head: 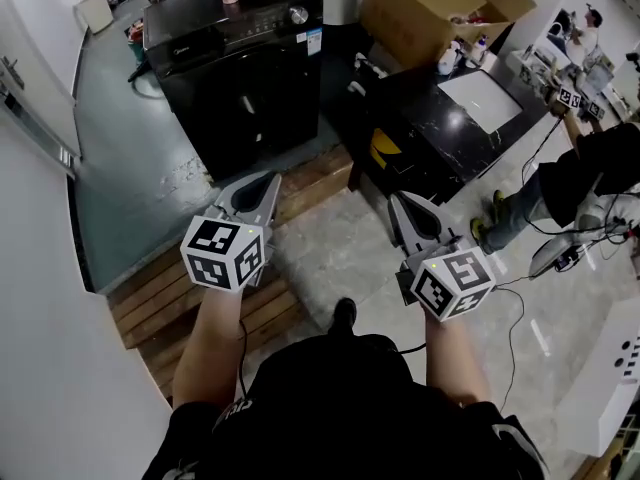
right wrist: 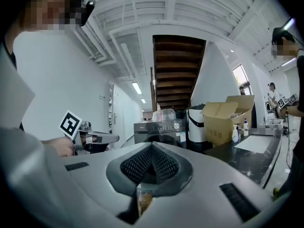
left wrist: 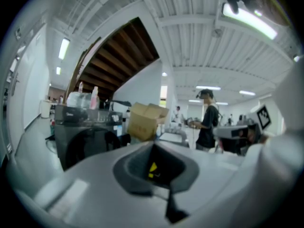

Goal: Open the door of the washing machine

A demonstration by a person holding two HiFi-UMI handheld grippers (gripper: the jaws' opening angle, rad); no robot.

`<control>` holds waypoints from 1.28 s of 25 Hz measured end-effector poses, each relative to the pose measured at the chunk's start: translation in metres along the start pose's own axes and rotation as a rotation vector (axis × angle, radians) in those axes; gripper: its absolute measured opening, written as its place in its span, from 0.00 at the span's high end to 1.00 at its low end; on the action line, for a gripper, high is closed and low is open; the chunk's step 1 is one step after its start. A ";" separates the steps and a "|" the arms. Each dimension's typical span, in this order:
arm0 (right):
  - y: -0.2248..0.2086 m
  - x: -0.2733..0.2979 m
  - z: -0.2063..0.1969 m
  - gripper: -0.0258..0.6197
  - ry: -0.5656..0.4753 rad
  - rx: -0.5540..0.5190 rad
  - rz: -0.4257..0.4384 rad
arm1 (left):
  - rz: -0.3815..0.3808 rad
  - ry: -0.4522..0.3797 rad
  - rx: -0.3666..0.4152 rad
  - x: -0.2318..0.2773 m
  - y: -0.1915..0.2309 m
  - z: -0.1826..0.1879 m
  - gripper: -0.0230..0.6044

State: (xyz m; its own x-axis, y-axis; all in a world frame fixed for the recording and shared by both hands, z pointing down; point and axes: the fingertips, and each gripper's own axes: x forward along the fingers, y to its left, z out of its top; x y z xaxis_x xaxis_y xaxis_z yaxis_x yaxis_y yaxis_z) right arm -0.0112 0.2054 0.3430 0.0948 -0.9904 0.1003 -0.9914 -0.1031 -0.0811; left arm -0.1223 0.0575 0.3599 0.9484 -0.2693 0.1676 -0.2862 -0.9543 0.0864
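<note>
The black front-loading washing machine [head: 238,73] stands on the grey floor ahead, its door shut, with a silver knob on the top panel. In the left gripper view the washing machine [left wrist: 80,137] shows its dark round door at the left; in the right gripper view the washing machine [right wrist: 159,131] sits dead ahead. My left gripper [head: 267,182] is shut and empty, pointing at the machine from well short of it. My right gripper [head: 399,201] is also shut with nothing in it, level with the left one and to its right.
A wooden plank platform [head: 180,303] lies under and in front of my left hand. A black counter [head: 440,128] with an open cardboard box [head: 440,8] stands right of the machine. A seated person [head: 590,173] and cables are at the far right. A white wall [head: 40,318] is on the left.
</note>
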 end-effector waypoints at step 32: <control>-0.151 0.093 -0.006 0.97 0.050 0.050 0.143 | 0.040 0.029 -0.030 0.189 0.025 0.018 0.95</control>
State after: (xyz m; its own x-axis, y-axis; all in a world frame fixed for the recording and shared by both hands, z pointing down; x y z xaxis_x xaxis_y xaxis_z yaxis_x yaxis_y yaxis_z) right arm 0.1468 0.1291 0.3710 -0.0528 -0.9897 0.1330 -0.9886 0.0330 -0.1470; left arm 0.0522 -0.0196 0.3758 0.9320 -0.3026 0.1995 -0.3279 -0.9385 0.1083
